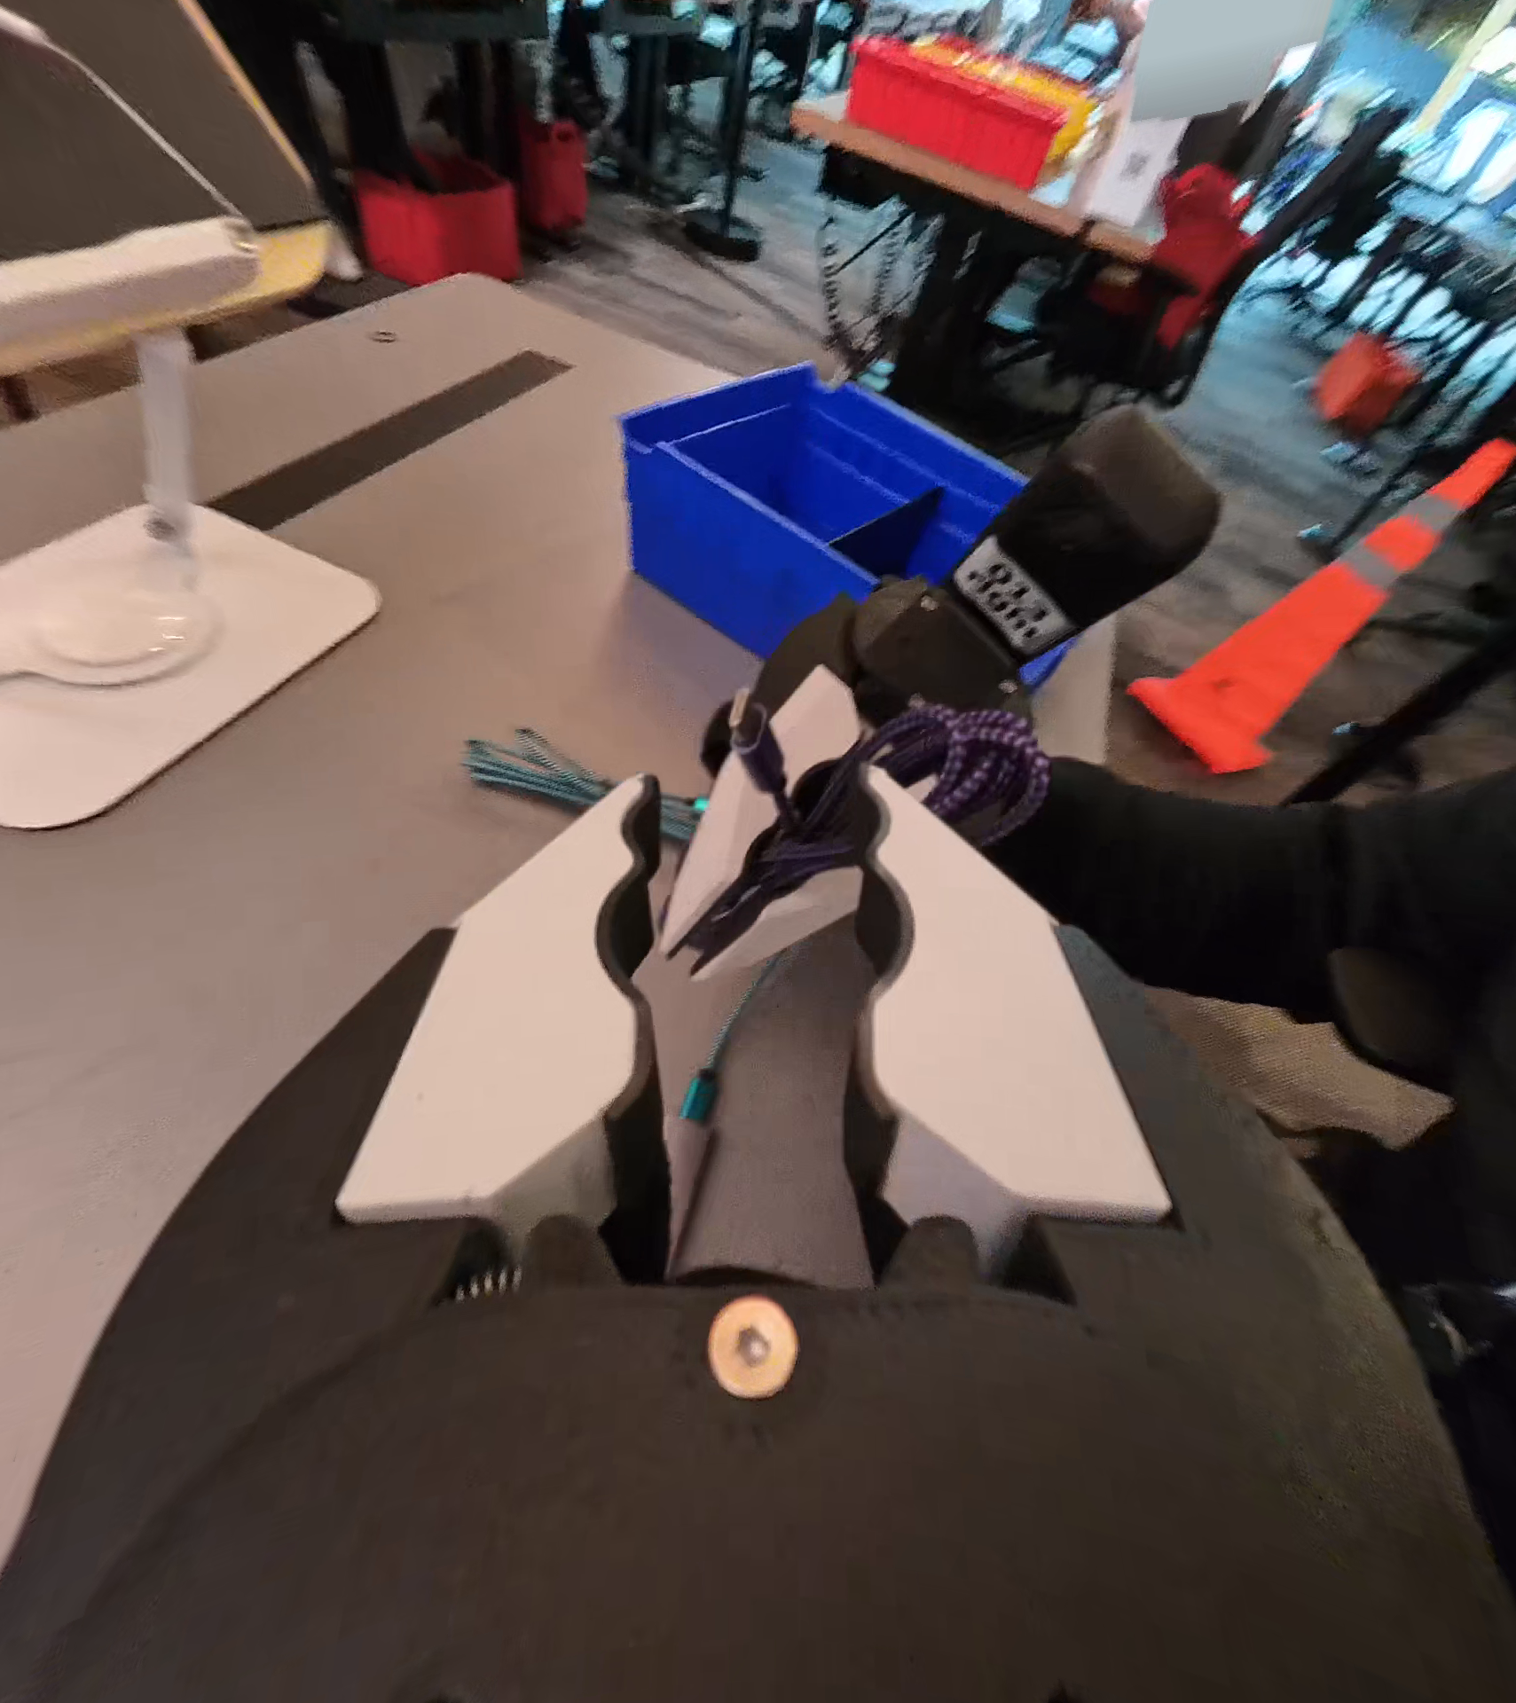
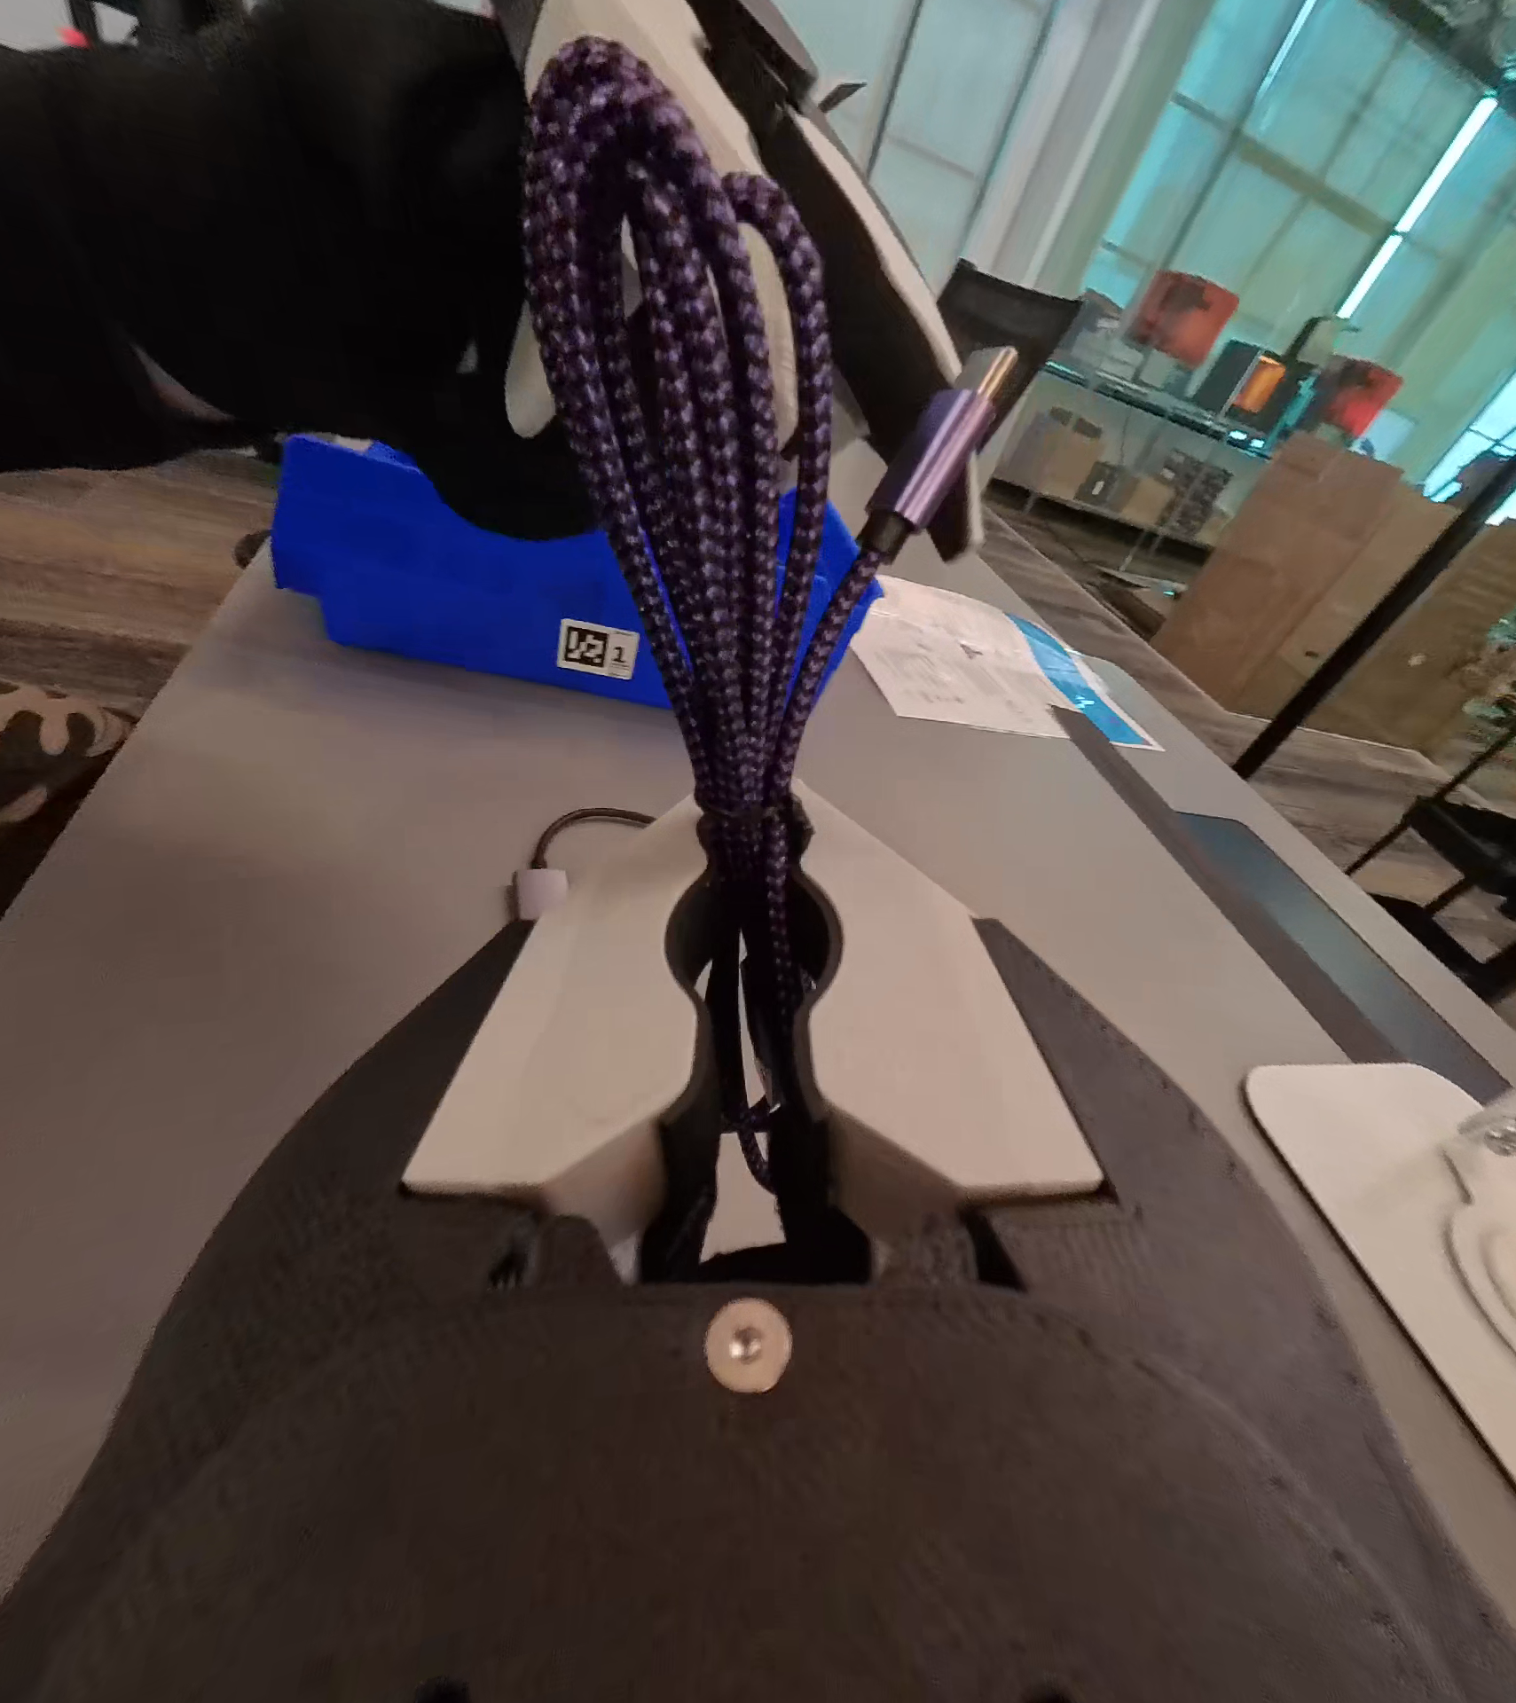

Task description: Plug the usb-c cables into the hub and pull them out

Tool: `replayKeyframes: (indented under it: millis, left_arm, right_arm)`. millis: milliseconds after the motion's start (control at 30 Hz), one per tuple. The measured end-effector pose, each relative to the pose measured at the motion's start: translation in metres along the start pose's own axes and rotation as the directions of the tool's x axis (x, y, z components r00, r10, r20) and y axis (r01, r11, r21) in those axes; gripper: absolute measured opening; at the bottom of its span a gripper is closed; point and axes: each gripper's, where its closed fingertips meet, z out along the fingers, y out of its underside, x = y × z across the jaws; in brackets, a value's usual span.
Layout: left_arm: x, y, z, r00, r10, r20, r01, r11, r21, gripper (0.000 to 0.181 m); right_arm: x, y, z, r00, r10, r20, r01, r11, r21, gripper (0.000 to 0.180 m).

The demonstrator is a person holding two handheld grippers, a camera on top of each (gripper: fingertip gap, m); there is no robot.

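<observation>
Right jaws clamp the bundled purple cable (image 2: pixel 717 479); left jaws gape empty above the teal cable (image 1: pixel 717 1051).

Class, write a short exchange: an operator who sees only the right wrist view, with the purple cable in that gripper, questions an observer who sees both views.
Operator: I see only the purple cable, clamped in the right gripper. Is there a second cable anywhere?
Observer: Yes. A teal cable lies on the table, with one plug below the left gripper.
Operator: Is that gripper holding anything?
Observer: No. It is open and grips nothing.
</observation>
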Motion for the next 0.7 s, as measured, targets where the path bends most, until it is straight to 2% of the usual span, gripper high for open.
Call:
replayKeyframes:
  millis: [133, 233, 300, 367, 433, 500, 700]
  left_arm:
    - [0.009, 0.006, 0.010, 0.994, -0.048, -0.098, 0.052, 0.998, 0.039, 0.026]
    - [0.016, 0.006, 0.014, 0.983, -0.073, -0.166, 0.084, 0.994, 0.066, 0.007]
    - [0.019, 0.006, 0.016, 0.978, -0.081, -0.194, 0.099, 0.992, 0.083, 0.003]
    - [0.011, 0.007, 0.017, 0.991, -0.043, -0.126, 0.055, 0.995, 0.087, 0.003]
    - [-0.001, 0.006, 0.015, 1.000, -0.006, -0.026, 0.008, 0.997, 0.079, 0.003]
    - [-0.014, 0.002, 0.012, 0.996, 0.030, 0.078, -0.037, 0.996, 0.084, 0.003]
    - [-0.039, 0.016, 0.016, 0.939, 0.191, 0.286, -0.174, 0.981, -0.082, 0.003]
  right_arm:
    - [-0.006, -0.003, 0.001, 1.000, -0.017, 0.026, 0.016, 1.000, 0.018, 0.003]
    - [-0.008, -0.005, 0.001, 0.999, -0.029, 0.033, 0.028, 0.999, 0.024, 0.003]
    - [-0.010, -0.005, 0.002, 0.998, -0.046, 0.033, 0.045, 0.999, 0.022, 0.004]
    - [-0.008, -0.002, 0.004, 0.999, -0.040, 0.024, 0.040, 0.999, 0.010, 0.013]
    - [0.001, 0.000, 0.002, 1.000, -0.016, -0.008, 0.016, 1.000, 0.001, 0.040]
    - [0.008, -0.006, -0.002, 0.999, 0.015, -0.032, -0.014, 0.999, 0.035, 0.054]
    - [0.009, -0.040, -0.021, 0.999, 0.015, -0.045, -0.005, 0.976, 0.216, 0.057]
